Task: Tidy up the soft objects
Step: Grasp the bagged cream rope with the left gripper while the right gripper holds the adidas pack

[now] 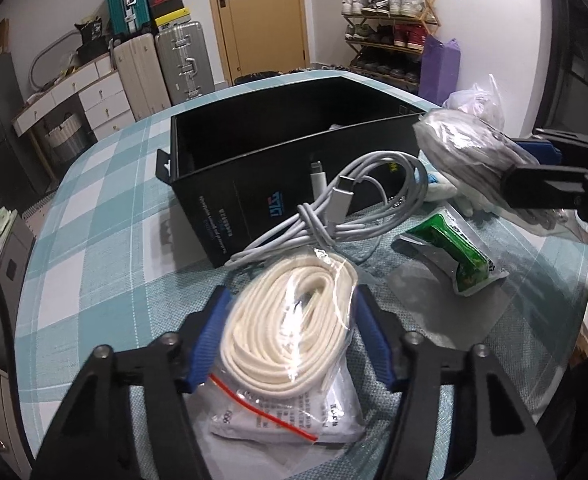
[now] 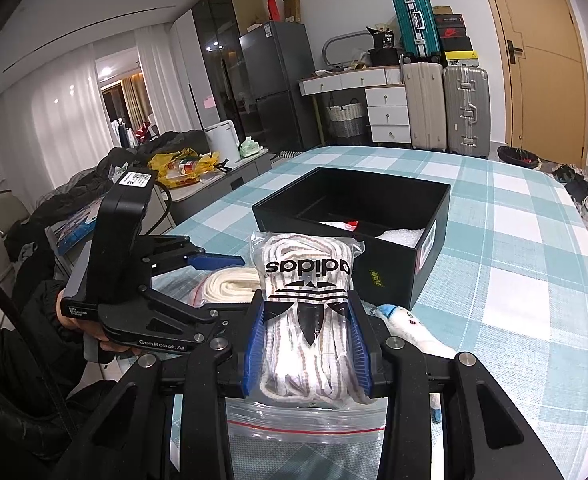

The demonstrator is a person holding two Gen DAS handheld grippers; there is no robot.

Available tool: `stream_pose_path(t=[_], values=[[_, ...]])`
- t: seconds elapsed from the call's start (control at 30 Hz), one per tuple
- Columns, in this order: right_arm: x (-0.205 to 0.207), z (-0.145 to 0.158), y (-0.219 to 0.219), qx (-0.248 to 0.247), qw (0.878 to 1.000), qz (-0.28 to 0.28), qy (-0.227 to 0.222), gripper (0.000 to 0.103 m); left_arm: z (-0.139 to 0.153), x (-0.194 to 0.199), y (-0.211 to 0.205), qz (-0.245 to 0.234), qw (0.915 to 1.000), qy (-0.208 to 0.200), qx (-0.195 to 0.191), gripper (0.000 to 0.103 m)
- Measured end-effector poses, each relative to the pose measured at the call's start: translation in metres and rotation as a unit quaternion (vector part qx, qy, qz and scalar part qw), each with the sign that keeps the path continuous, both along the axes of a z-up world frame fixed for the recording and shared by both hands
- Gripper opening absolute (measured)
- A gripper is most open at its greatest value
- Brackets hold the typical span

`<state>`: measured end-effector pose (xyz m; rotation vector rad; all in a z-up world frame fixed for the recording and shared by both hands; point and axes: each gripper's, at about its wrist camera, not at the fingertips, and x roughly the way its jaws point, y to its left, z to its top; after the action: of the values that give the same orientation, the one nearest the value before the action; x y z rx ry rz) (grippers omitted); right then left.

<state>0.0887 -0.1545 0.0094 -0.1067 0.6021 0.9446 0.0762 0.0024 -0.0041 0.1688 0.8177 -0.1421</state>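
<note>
My left gripper point(image 1: 290, 320) is shut on a clear zip bag of cream laces point(image 1: 290, 328), held just above the checked tablecloth in front of the open black box point(image 1: 230, 196). My right gripper point(image 2: 306, 312) is shut on a clear Adidas bag of white-and-brown laces point(image 2: 308, 304), held in the air near the box's near corner point(image 2: 398, 280); it also shows in the left wrist view point(image 1: 470, 152). The box holds a white bubble-wrap piece point(image 2: 400, 236) and a red-and-white item point(image 2: 348, 225).
A coiled grey USB cable point(image 1: 354, 208) lies against the box front. A green-and-white packet point(image 1: 462, 256), a white glove point(image 2: 414, 332) and another plastic bag point(image 1: 478, 96) lie to the right. Suitcases, drawers and a shoe rack stand beyond the table.
</note>
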Motion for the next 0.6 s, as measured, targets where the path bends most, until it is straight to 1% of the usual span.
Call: stream_pose_path(t=[0.07,0.17,0.27,0.6], values=[[0.002,0.000,0.000,0.001,1.000,-0.001,0.001,0.037,0.001,-0.002,-0.001,-0.005,1.0000,-0.005,0.004,0.045],[0.004,0.000,-0.002,0.001,1.000,-0.003,0.001,0.037,0.003,-0.006,-0.003,-0.012,0.9998,-0.011,0.007,0.035],[0.002,0.001,-0.003,0.003,1.000,-0.003,0.000,0.037,0.005,-0.009,-0.001,-0.015,0.9998,-0.012,-0.004,0.032],[0.006,0.002,-0.005,0.007,1.000,-0.007,-0.003,0.037,0.010,-0.024,0.002,-0.020,0.9989,-0.016,-0.041,0.030]])
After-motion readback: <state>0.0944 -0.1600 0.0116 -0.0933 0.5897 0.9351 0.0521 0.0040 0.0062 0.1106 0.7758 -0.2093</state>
